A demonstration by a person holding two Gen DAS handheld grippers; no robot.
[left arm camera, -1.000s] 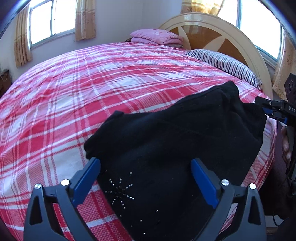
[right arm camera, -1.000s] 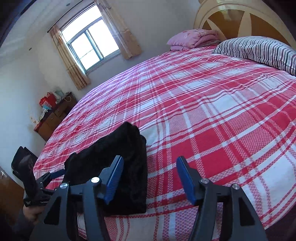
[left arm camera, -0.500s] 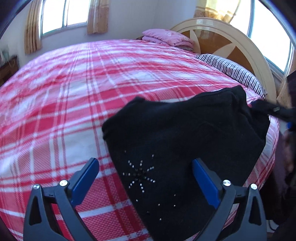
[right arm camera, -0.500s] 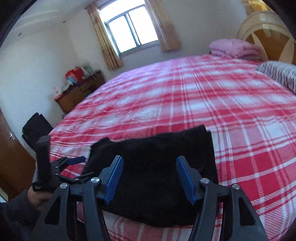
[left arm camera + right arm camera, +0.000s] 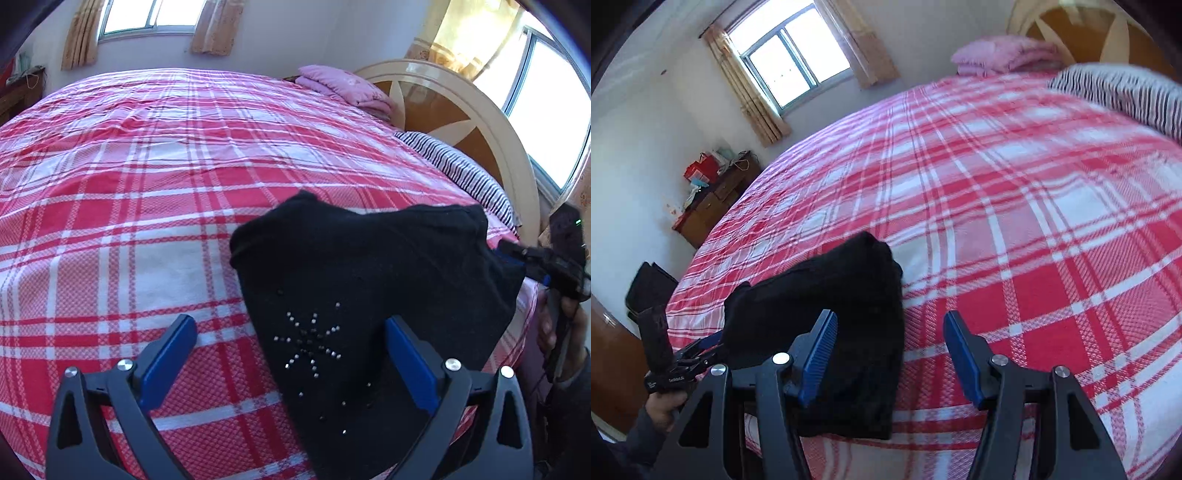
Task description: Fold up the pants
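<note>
The black pants (image 5: 369, 288) lie folded into a compact pile near the bed's near edge, with a stud star pattern (image 5: 310, 343) on top. They also show in the right wrist view (image 5: 842, 317). My left gripper (image 5: 291, 354) is open and empty, its right finger over the pile and its left finger over the bedspread. My right gripper (image 5: 890, 354) is open and empty at the pile's right end, its left finger over the fabric. The right gripper also shows in the left wrist view (image 5: 524, 258) at the pile's far right corner; the left gripper shows in the right wrist view (image 5: 698, 350).
The bed carries a red and white plaid bedspread (image 5: 155, 177). A striped pillow (image 5: 461, 170) and a folded pink blanket (image 5: 343, 86) lie by the curved headboard (image 5: 461, 110). A wooden dresser (image 5: 713, 199) stands by the window wall, a black bag (image 5: 646, 288) on the floor.
Both grippers stay open. The left view has swung left, so the pile sits further right. The right gripper swung left over the pile, then back to its right end.
</note>
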